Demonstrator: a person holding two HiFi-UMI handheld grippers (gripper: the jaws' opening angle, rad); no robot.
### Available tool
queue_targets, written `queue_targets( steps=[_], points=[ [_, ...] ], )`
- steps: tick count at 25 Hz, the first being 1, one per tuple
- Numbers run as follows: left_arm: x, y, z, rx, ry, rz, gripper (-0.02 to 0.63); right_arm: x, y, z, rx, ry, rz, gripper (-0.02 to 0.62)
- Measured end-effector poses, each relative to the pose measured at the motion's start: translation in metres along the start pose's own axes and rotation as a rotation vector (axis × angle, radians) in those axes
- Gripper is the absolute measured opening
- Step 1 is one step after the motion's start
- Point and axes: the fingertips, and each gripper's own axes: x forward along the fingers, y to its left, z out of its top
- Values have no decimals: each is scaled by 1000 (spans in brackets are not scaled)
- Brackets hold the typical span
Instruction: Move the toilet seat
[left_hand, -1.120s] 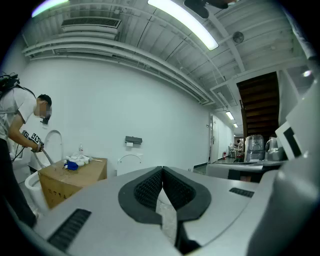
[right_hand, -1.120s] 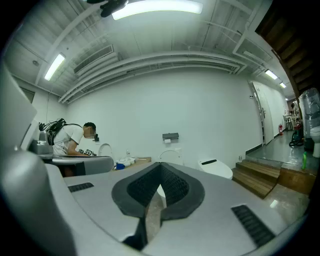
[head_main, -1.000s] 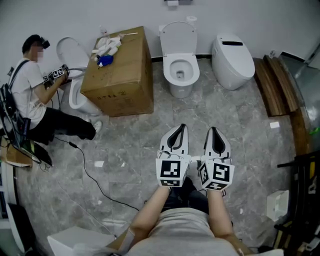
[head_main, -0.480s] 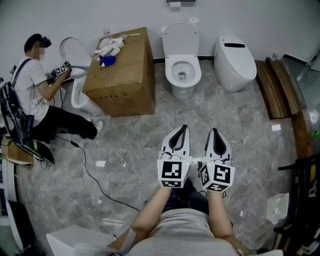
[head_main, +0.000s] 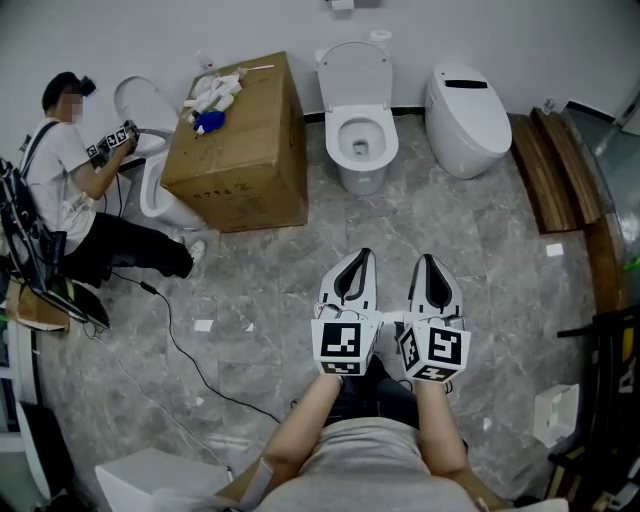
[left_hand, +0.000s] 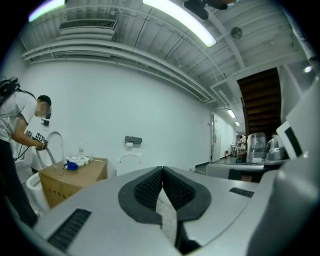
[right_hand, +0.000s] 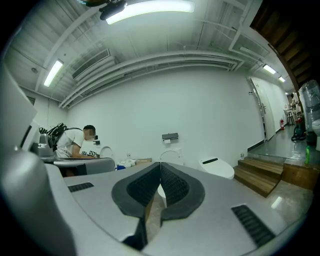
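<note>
A white toilet stands against the far wall with its seat down on the bowl and its lid raised. My left gripper and right gripper are held side by side over the grey floor, well short of the toilet and pointing toward it. Both are shut with nothing between the pads. In the left gripper view the left gripper has its jaws pressed together, and the lid shows far off. The right gripper looks the same, with the lid beyond it.
A big cardboard box stands left of the toilet, a closed smart toilet to its right. A crouching person works at another toilet far left. A cable crosses the floor. Wooden steps lie at the right.
My two grippers have stayed where they were. The view wobbles slightly, and the person at the left has shifted their hands a little.
</note>
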Motion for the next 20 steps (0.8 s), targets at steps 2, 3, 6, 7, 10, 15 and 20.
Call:
queue_targets(
  steps=[2,3,6,7,10,15,20],
  points=[
    [3,-3,-3,-7,5,10,15,1,-8,-3,4,9,2,17],
    [5,-5,-5,-11,6,16,15,2,-12,-4,6,13,3,17],
    [11,-8,-9,-22,11,34,15,3,-24,-6,11,24,11,17],
    [12,-9,-10,-24,13,38,15,4,-27,-7,12,26,13,17],
    [16,-11,-13,-32,20,49,15,9,-36,-12,18,40,13,17],
    [25,-6,-16,-33,30,72,15,24,-40,-19,26,64,30,17],
    [38,14,-28,-51,61,107,15,48,-37,-26,24,88,49,17]
  ],
)
